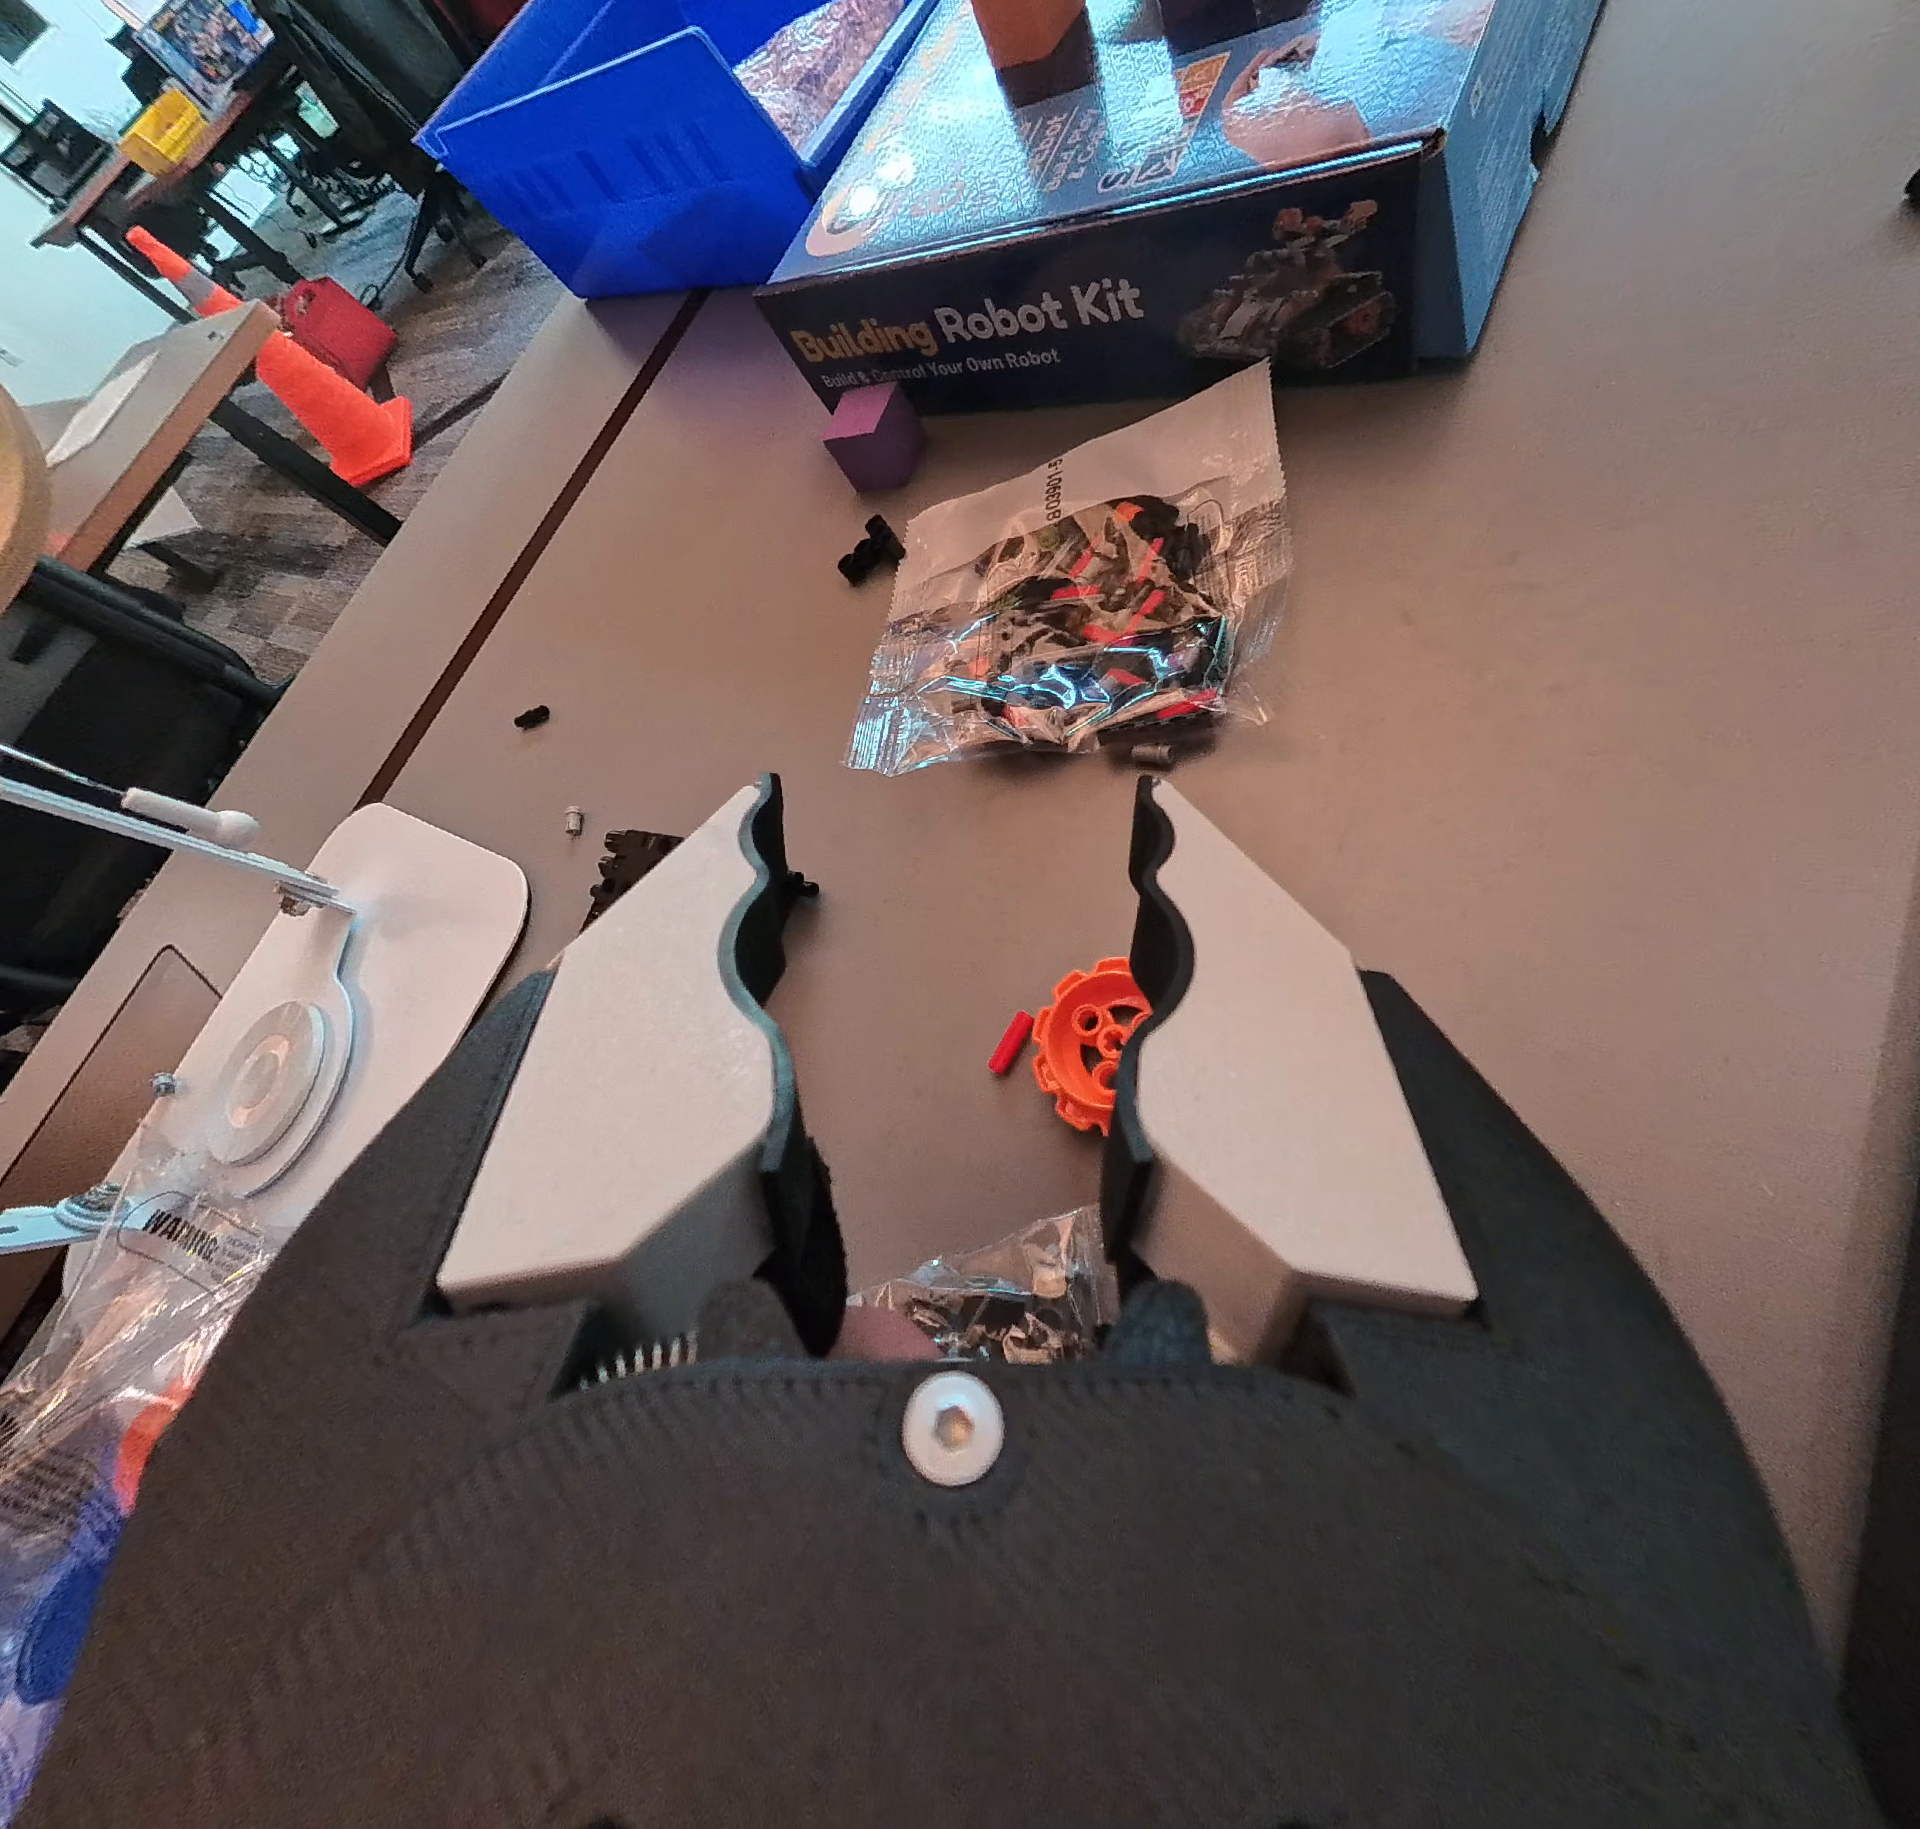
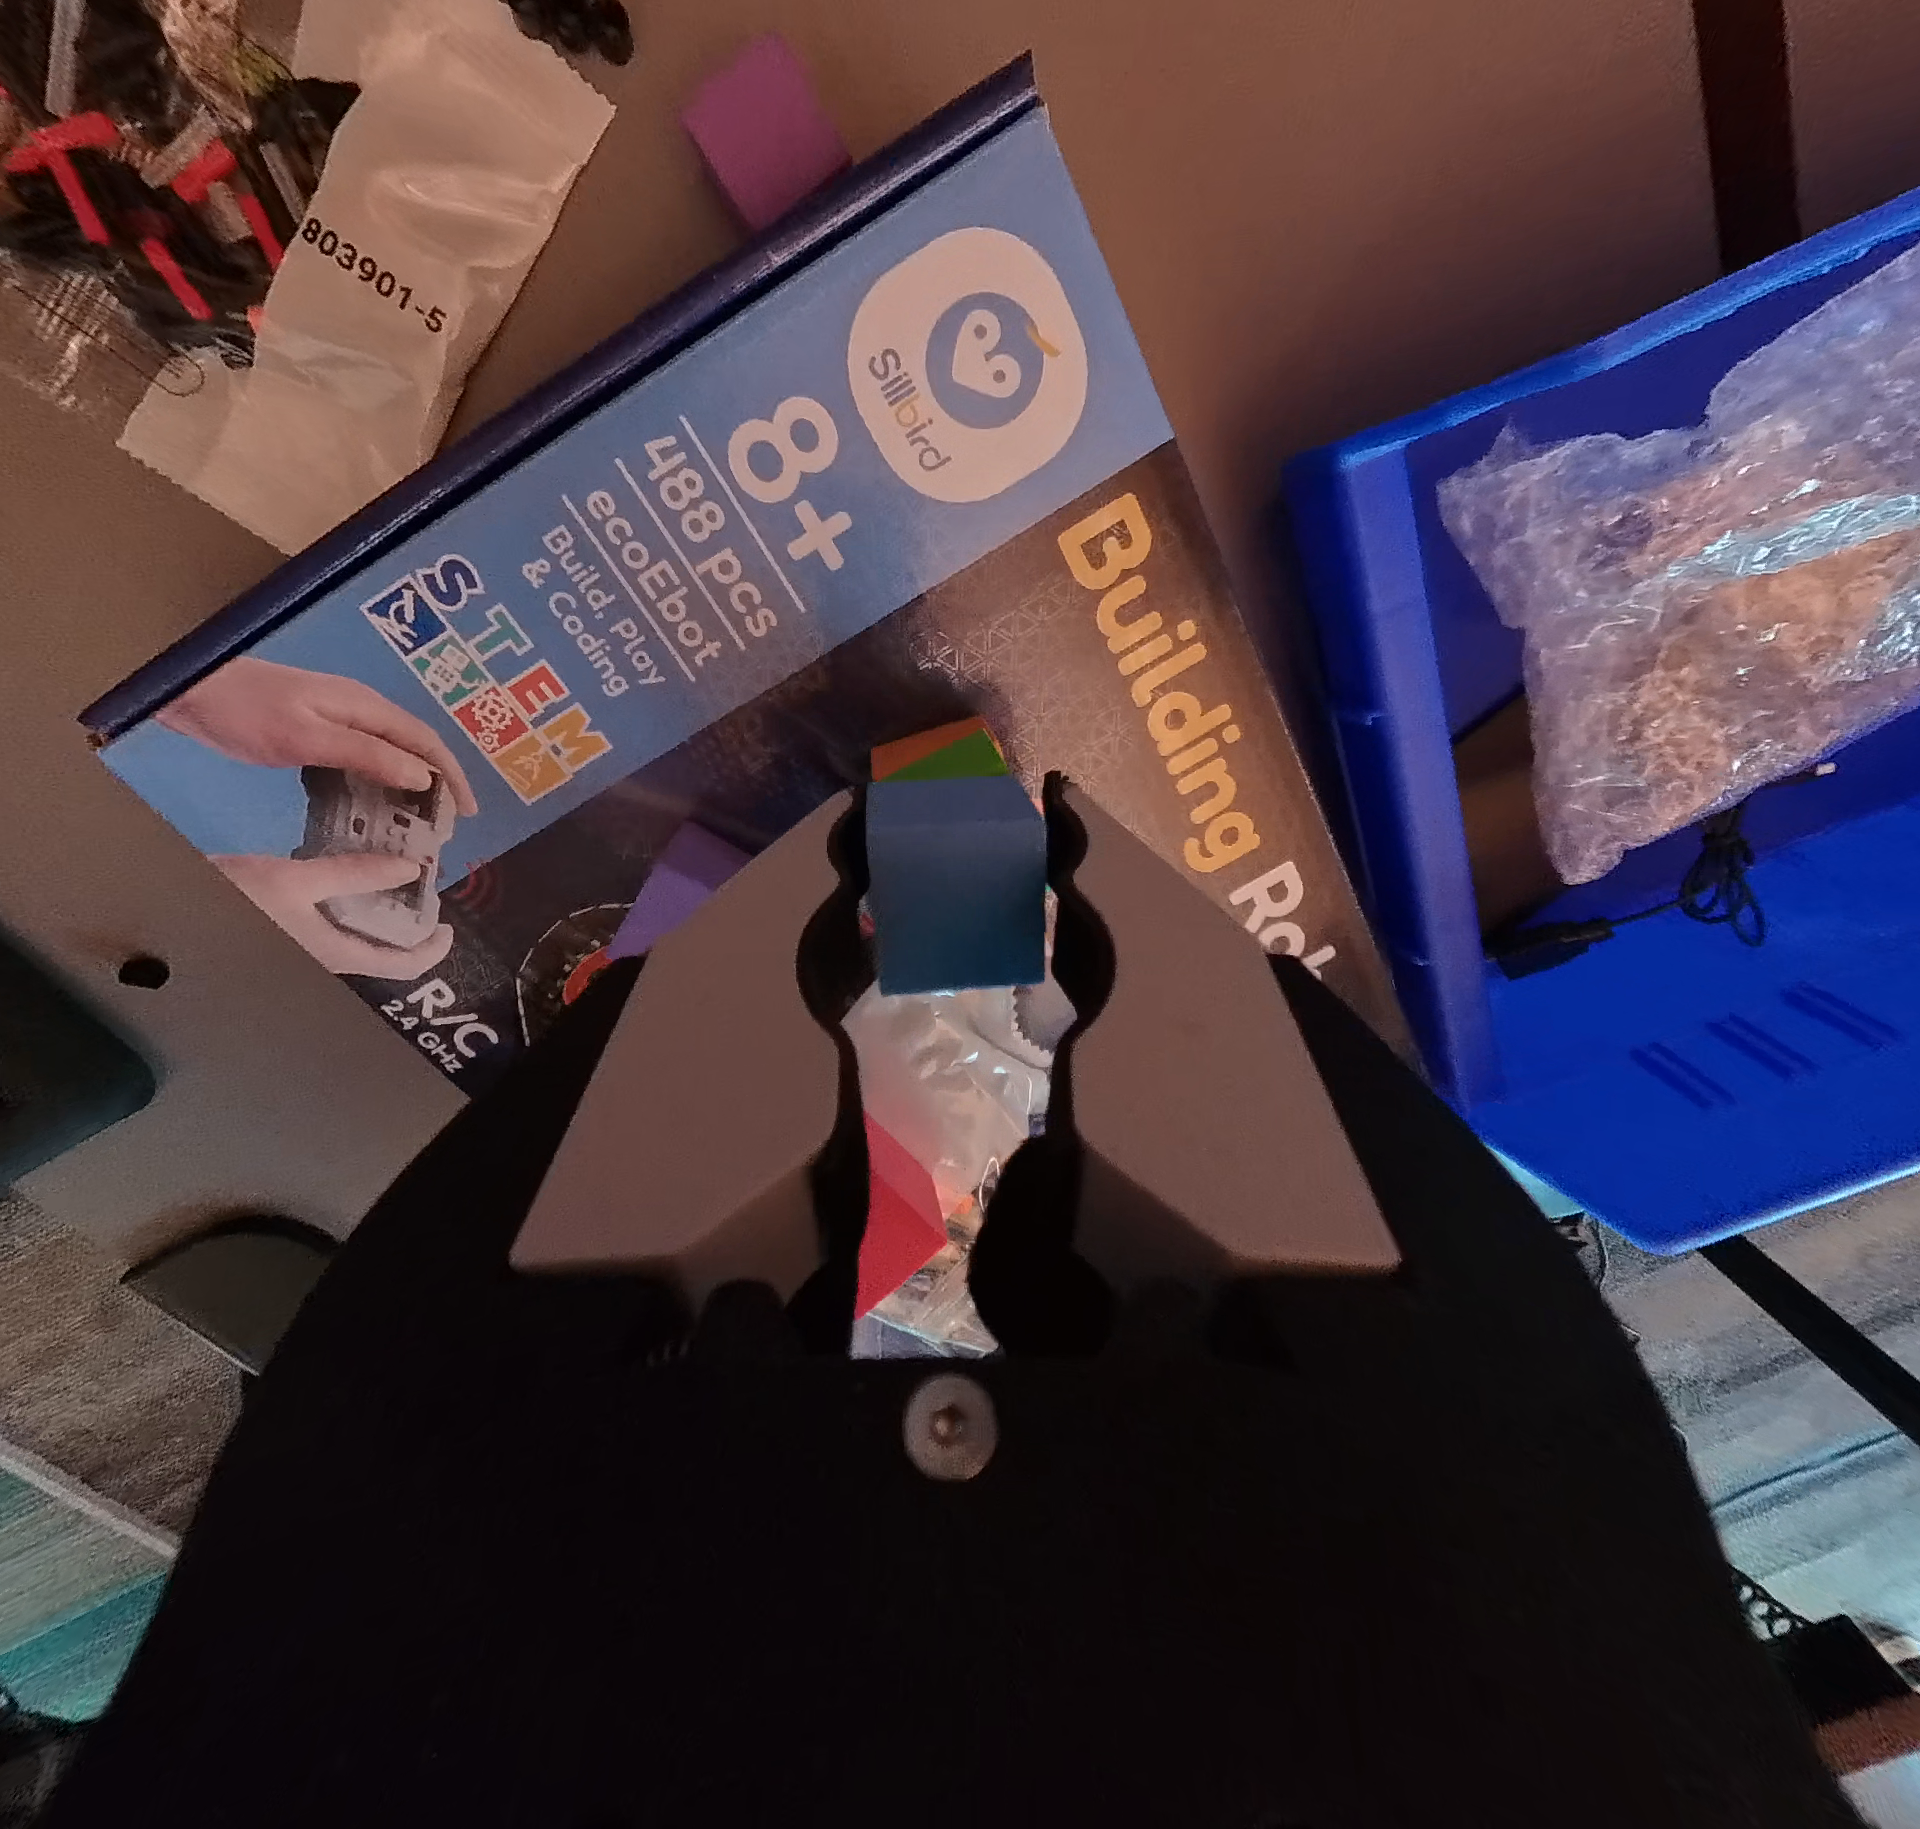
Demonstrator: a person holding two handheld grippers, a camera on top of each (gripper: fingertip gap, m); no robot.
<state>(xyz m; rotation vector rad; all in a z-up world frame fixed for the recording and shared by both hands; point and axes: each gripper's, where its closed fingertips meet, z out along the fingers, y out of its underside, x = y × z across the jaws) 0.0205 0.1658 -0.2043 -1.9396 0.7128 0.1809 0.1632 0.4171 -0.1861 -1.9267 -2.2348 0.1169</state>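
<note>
The right gripper (image 2: 956, 803), with smooth grey wedge fingers and wavy black inner pads, pinches a matte blue foam cube (image 2: 956, 891) between its tips. The cube hangs over the glossy printed lid of the flat blue cardboard kit box (image 2: 727, 491). Just beyond the cube, on the same lid, stands a stack of blocks showing orange and green faces (image 2: 940, 753); a purple block (image 2: 681, 891) stands on the lid beside the gripper's left finger.

The left gripper (image 1: 956, 803) hovers low over the smooth grey-brown table (image 1: 1558, 740) in front of the box, its fingers spread wide and holding nothing. Nearest it, partly hidden behind its right finger, lies an orange toothed plastic gear (image 1: 1086, 1052), with a short red plastic pin (image 1: 1011, 1041) touching or just beside it. Between the gripper and the box lies a crinkled clear plastic bag of small black and red parts (image 1: 1081, 626). A small purple cube (image 1: 875, 441) sits against the box's front edge, with a black connector piece (image 1: 868, 548) near it. Left of the box stands a rigid blue plastic bin (image 1: 623, 190) holding a crumpled clear bag (image 2: 1704, 574).
</note>
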